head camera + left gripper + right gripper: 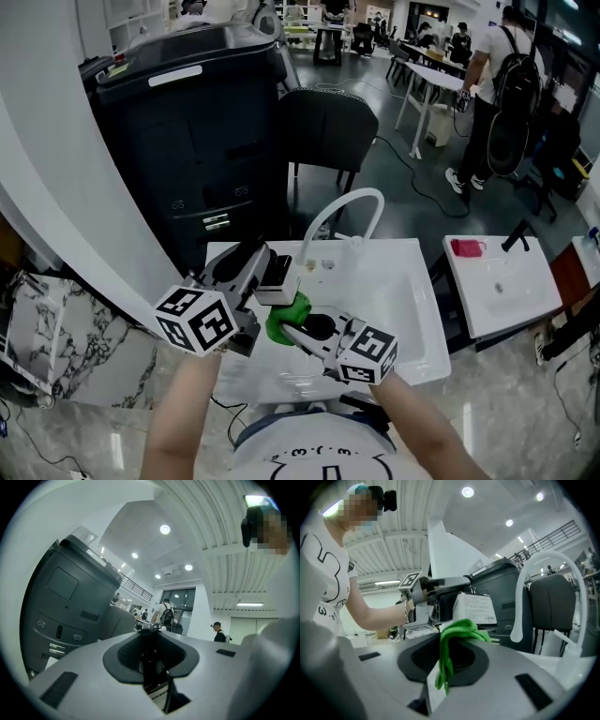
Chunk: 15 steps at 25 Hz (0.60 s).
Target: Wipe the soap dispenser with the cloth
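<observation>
A tall black bin point(187, 141) stood behind the white basin point(412, 319) with its curved white tap point(349, 208); the left tool point(265, 281), held level above the basin, was clamped narrowly on the soap dispenser point(474, 609); the right tool point(302, 330) pinched the green cloth point(287, 313), which was bunched at the dispenser's lower edge, though contact was unclear; the dispenser's white label bore print too small to read.
</observation>
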{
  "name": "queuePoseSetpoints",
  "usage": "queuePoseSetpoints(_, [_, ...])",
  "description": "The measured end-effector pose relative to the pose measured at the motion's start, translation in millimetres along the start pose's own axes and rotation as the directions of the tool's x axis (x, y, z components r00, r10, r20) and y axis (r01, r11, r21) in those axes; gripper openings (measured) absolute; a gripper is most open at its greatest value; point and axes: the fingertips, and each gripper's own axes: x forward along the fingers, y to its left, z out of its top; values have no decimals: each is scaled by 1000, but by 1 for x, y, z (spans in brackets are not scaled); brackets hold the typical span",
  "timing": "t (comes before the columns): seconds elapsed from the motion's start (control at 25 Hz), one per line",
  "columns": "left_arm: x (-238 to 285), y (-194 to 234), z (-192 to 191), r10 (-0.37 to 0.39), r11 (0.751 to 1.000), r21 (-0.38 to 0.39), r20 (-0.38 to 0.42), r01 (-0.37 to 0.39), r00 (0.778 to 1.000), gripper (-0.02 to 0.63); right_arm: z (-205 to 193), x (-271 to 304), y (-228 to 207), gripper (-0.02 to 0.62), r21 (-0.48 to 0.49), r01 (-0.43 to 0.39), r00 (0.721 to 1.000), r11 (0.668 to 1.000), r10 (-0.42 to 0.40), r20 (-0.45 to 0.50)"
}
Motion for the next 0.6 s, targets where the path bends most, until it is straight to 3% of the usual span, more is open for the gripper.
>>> queuePoseSetpoints(0.12, [0, 8, -10, 52, 996, 72, -24, -50, 998, 92, 9, -5, 8, 48, -23, -37, 999, 999, 38, 25])
queuePoseSetpoints(0.24, [0, 13, -27, 99, 981, 174, -61, -88, 993, 92, 27, -16, 4, 48, -37, -18, 997, 999, 21, 78])
queuePoseSetpoints(0.44, [0, -1, -55, 111, 909, 414, -115, -54, 987, 93, 75, -41, -27, 48, -64, 137, 974, 989, -122, 192])
queuePoseSetpoints(0.6, [3, -23, -77, 76, 857, 514, -195, 36, 978, 94, 98, -45, -54, 49, -67, 247, 946, 967, -226, 231])
